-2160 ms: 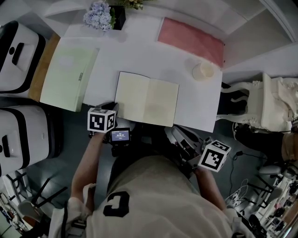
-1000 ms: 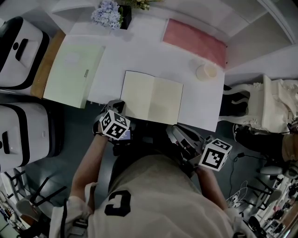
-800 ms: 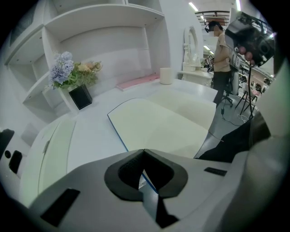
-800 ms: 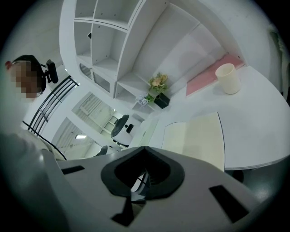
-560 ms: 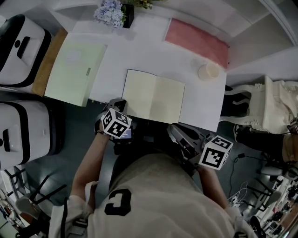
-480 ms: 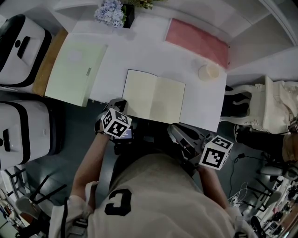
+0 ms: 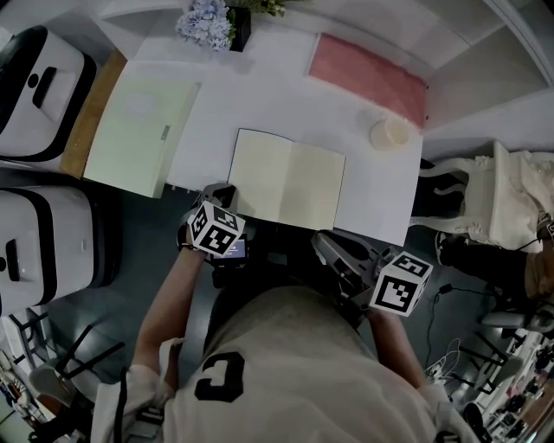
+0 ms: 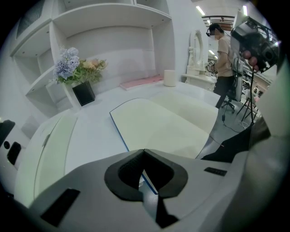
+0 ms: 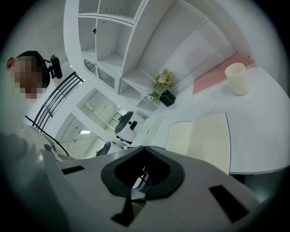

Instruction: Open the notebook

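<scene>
The notebook (image 7: 287,180) lies open and flat on the white table (image 7: 260,95), its cream pages blank and a thin blue cover edge showing (image 8: 118,131). My left gripper (image 7: 220,195) hangs at the table's near edge by the notebook's near left corner, jaws shut on nothing (image 8: 144,152). My right gripper (image 7: 329,246) is lower and to the right, off the table's front edge, also shut and empty (image 9: 144,148). From it the notebook (image 9: 204,138) shows ahead on the table.
A pale green folder (image 7: 137,134) lies left of the notebook. A pink mat (image 7: 368,78) and a white cup (image 7: 388,133) are at the far right, a black vase of flowers (image 7: 212,24) at the back. White-and-black chairs (image 7: 35,95) stand left. A person (image 8: 223,59) stands in the distance.
Since the earliest frame the left gripper has rolled, turning its marker cube. Over the last second neither gripper nor the notebook has visibly moved.
</scene>
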`<state>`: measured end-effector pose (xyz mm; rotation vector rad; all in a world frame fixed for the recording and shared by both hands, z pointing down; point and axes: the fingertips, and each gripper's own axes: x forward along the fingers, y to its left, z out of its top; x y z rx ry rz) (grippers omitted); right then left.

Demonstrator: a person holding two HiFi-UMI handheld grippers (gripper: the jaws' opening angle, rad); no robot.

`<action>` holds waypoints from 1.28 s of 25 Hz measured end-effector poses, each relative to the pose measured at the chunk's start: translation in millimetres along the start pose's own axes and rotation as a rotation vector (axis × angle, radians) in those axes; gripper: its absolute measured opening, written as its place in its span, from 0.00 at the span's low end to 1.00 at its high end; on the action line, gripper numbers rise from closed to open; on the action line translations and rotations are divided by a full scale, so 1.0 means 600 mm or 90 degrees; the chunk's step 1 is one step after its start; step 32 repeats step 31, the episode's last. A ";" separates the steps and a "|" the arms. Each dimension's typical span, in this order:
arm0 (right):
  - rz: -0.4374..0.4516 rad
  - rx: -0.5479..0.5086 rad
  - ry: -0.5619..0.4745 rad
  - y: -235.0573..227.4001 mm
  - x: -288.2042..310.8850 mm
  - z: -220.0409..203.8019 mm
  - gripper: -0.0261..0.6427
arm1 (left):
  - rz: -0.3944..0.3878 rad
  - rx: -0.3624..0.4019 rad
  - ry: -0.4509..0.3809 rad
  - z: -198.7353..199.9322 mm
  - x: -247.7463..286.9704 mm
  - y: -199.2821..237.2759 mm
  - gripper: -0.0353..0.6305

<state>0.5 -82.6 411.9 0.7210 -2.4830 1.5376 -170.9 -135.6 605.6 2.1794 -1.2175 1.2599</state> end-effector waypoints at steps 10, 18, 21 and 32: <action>0.009 -0.014 0.003 0.006 0.003 -0.001 0.06 | 0.003 -0.015 -0.003 0.000 0.000 0.001 0.08; 0.009 -0.019 0.006 0.008 0.003 -0.003 0.06 | 0.002 -0.020 -0.005 -0.001 -0.001 0.001 0.08; 0.009 -0.021 0.007 0.007 0.004 -0.004 0.06 | 0.003 -0.021 -0.005 -0.001 0.000 0.001 0.08; 0.009 -0.020 0.009 0.006 0.004 -0.001 0.06 | 0.002 -0.026 -0.009 0.002 -0.001 0.001 0.08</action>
